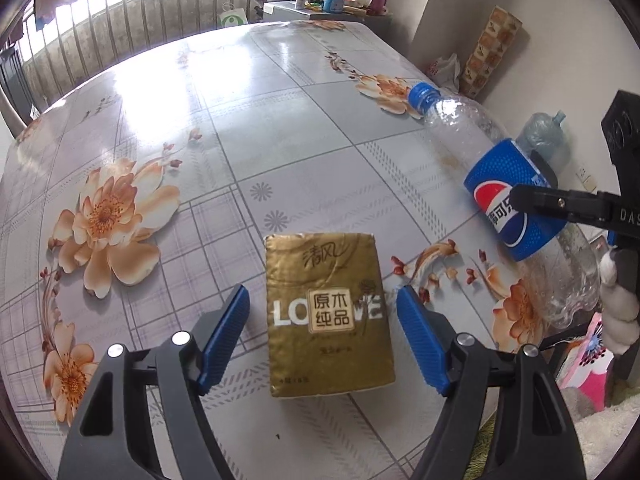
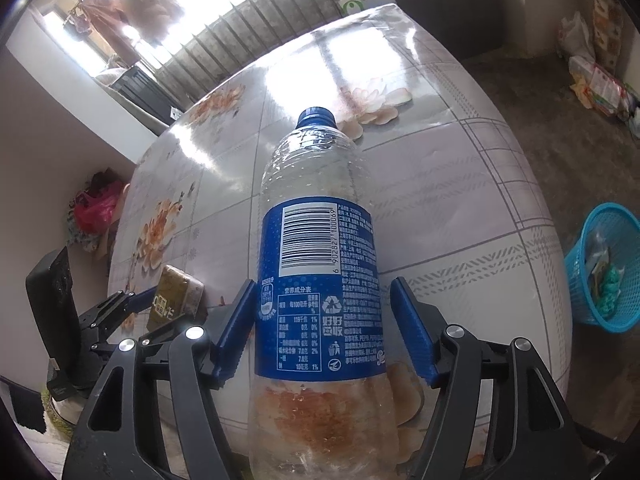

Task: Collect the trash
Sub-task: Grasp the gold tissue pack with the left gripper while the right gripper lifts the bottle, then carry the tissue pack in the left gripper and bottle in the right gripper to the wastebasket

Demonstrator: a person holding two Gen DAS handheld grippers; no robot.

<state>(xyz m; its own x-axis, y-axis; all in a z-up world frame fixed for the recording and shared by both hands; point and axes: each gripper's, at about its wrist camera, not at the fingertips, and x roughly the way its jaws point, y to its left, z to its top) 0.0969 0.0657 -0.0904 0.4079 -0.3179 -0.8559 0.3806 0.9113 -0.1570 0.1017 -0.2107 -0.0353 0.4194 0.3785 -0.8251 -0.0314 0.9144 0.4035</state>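
Both grippers over the flowered table (image 1: 280,92), pointed steeply down at it. My left gripper (image 1: 322,334) stands spread wide around the gold tissue pack (image 1: 328,312): the pack lies flat on the table, lengthwise between my two blue pads, with a clear gap of tablecloth on either side, so nothing pressed, nothing held. From the tissue pack, the empty Pepsi bottle (image 2: 320,280) lies on its side just to the right, blue cap (image 2: 315,117) pointing away from me toward the far end of the table, its base toward the near edge. My right gripper (image 2: 322,330) straddles the bottle at the lower part of its blue label; the left pad sits just against or a hair off the label, I cannot tell which, and the right pad stands visibly clear of it, so the jaws are open and the bottle rests on the table, not gripped. In the left wrist view the same bottle (image 1: 508,196) shows one black finger of the right gripper (image 1: 540,200) crossing its label. Farther right of the bottle, past the table's edge and down on the floor, a turquoise mesh basket (image 2: 608,276) with scraps inside.
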